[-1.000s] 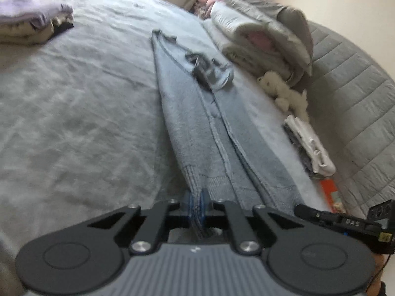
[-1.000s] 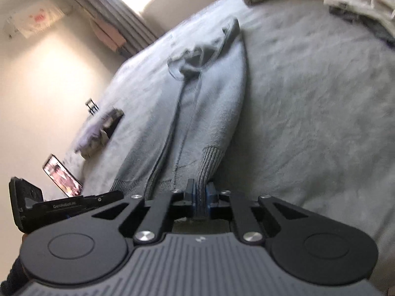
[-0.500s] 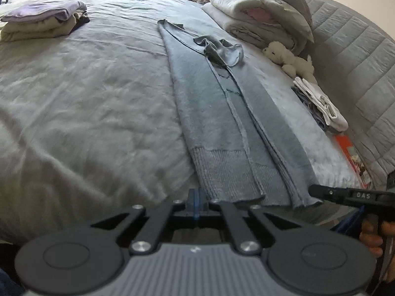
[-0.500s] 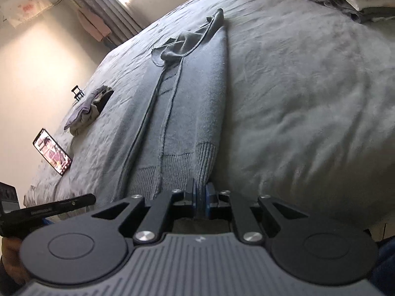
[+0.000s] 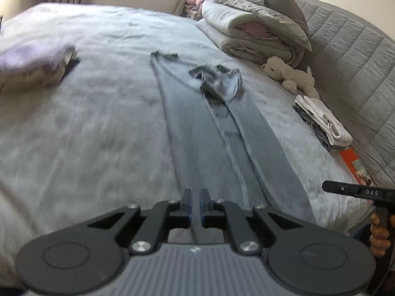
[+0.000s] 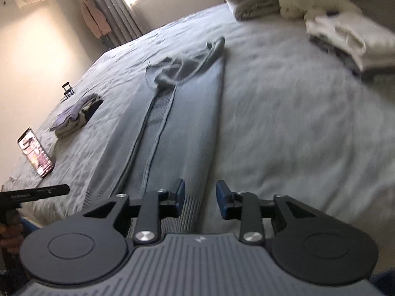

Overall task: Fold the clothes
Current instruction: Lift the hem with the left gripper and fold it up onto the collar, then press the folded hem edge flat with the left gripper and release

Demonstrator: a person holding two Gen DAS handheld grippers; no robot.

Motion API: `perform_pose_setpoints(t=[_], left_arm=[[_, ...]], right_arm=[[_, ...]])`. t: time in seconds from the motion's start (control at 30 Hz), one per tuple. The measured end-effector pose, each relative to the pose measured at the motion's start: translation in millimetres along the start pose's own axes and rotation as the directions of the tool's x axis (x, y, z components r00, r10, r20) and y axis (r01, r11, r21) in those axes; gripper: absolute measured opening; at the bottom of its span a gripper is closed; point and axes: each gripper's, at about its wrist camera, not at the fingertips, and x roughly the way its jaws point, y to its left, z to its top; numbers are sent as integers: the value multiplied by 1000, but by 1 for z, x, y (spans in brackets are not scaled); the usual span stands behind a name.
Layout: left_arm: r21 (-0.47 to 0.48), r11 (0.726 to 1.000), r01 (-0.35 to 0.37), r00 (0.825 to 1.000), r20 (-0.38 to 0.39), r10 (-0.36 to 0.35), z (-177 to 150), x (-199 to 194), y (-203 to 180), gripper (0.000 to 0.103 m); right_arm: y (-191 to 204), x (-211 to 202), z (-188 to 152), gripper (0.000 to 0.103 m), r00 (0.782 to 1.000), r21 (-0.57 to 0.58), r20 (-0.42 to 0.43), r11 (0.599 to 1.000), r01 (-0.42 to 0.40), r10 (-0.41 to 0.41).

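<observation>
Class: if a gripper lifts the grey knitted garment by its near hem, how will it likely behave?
The garment lies flat with a crumpled far end, so it will probably droop and fold, not stay stiff. Its ribbed knit hem suggests it may stretch. On the soft bed cover, a push would likely bunch it.

Open bedspread (image 5: 81, 133) lies at 10 o'clock of the sweater (image 5: 205, 133) | folded pile (image 5: 32, 61) blocks 11 | bedding stack (image 5: 256, 29), plush toy (image 5: 288, 74) and folded whites (image 5: 323, 120) crowd 1 to 3.
</observation>
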Motion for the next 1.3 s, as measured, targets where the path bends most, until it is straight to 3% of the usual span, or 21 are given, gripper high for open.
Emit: perform_pose_setpoints(t=[0.13,0.3,0.43,0.6,0.73,0.9,1.03,1.3], left_arm=[[38,999,-16,1000,25,16,31,15,-11,26],[53,998,-40,998,48,38,57,51,-17,28],[12,999,-30,999,31,29,76,73,-11,29],[-15,999,-35,999,25,36,122,96,-8,42],[23,997,-73,996,48,72,165,123,-20,58],[85,986,-141,989,65,135,205,178,-35,58],[46,995,-84,996,45,82,227,226,-27,57],[107,994,-19,999,34,16,245,291,-9,57]], right_arm=[[2,16,32,40,1000,-17,-1,1000,-13,13],[-2,54,72,40,999,-12,-20,999,-48,48],[-3,94,88,41,997,-42,-74,999,-10,7],[-2,131,110,40,993,-82,-116,996,18,-28],[-3,157,126,41,996,-91,-91,996,8,-17],[0,178,126,41,996,-171,-73,985,37,-50],[2,185,130,41,997,-227,-37,972,59,-69],[-4,191,140,41,997,-236,-22,970,64,-72]])
